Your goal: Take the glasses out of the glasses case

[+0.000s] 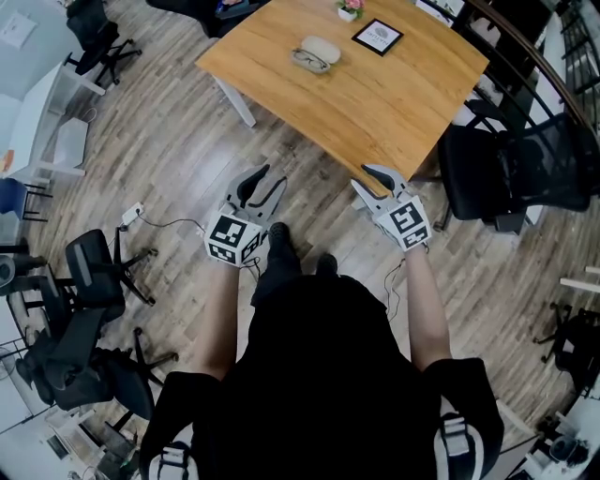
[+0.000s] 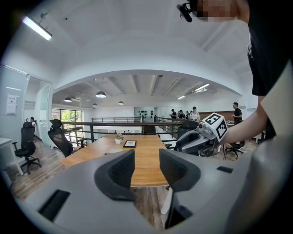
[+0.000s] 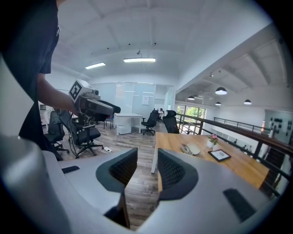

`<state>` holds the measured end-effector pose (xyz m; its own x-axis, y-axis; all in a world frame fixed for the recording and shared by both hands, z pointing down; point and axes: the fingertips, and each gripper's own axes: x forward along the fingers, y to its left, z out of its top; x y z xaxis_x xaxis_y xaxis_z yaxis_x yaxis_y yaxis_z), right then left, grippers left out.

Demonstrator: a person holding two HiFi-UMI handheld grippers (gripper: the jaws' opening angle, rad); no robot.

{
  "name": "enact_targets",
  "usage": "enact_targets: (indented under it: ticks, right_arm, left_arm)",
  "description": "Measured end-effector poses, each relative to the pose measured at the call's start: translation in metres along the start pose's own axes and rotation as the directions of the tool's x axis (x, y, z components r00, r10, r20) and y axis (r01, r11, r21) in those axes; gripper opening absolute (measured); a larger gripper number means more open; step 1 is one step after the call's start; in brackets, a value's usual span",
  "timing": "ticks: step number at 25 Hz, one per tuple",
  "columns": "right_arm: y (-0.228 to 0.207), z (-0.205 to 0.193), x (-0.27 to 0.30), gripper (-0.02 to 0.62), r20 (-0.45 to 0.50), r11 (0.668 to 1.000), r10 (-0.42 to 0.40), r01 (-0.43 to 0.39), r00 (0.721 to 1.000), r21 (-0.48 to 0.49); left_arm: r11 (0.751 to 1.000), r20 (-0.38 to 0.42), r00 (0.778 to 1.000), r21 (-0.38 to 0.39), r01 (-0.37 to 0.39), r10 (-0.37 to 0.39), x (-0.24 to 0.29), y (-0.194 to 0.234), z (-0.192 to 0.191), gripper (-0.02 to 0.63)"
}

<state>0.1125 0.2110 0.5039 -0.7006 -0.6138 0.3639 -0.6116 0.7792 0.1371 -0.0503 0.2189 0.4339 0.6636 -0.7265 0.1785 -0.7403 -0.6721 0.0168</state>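
The left gripper (image 1: 269,180) has its fingers (image 2: 120,171) set wide apart. No object stands between the pads, and the gap shows only the wooden table (image 1: 394,103) and the plank floor (image 1: 169,150) ahead. The right gripper (image 1: 366,178) also has its fingers (image 3: 173,172) parted, with nothing gripped between them. Its fingertips sit near the closest edge of the table, while the left gripper's fingertips are over the floor, short of that edge. The two grippers are held side by side, well apart from each other. The glasses case (image 1: 324,46) is a pale oval container lying on the table, well ahead of both sets of fingertips and roughly on the line that runs out between the two grippers. In the right gripper view it lies ahead of the right-hand finger and off to that side, far beyond reach of the pads. The glasses (image 1: 308,60), dark-framed, touch the edge of the case that faces the fingers. At this range it cannot be told whether they lie in an opened half of the case or on the table top beside it. Beyond the case, farther from the fingers, are a framed card (image 1: 378,37) lying flat and a small flower pot (image 1: 350,9) with pink blooms. A black office chair (image 1: 525,169) stands outboard of the right gripper's fingers.
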Motion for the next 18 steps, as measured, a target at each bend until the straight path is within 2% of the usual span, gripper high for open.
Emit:
enact_targets:
  ticks: [7,18]
  right_arm:
    - [-0.002,0.003,0.009,0.211,0.011,1.0,-0.005,0.005,1.0,0.001]
    - [-0.001,0.013,0.037,0.218,-0.002,1.0,0.001,-0.001,1.0,0.01]
  left_arm:
    - [1.0,-0.007,1.0,-0.009,0.015,-0.015,-0.002,0.007,-0.003,0.194]
    - [0.997,-0.012,0.997,-0.006,0.072,-0.072,0.001,0.031,0.003,0.202]
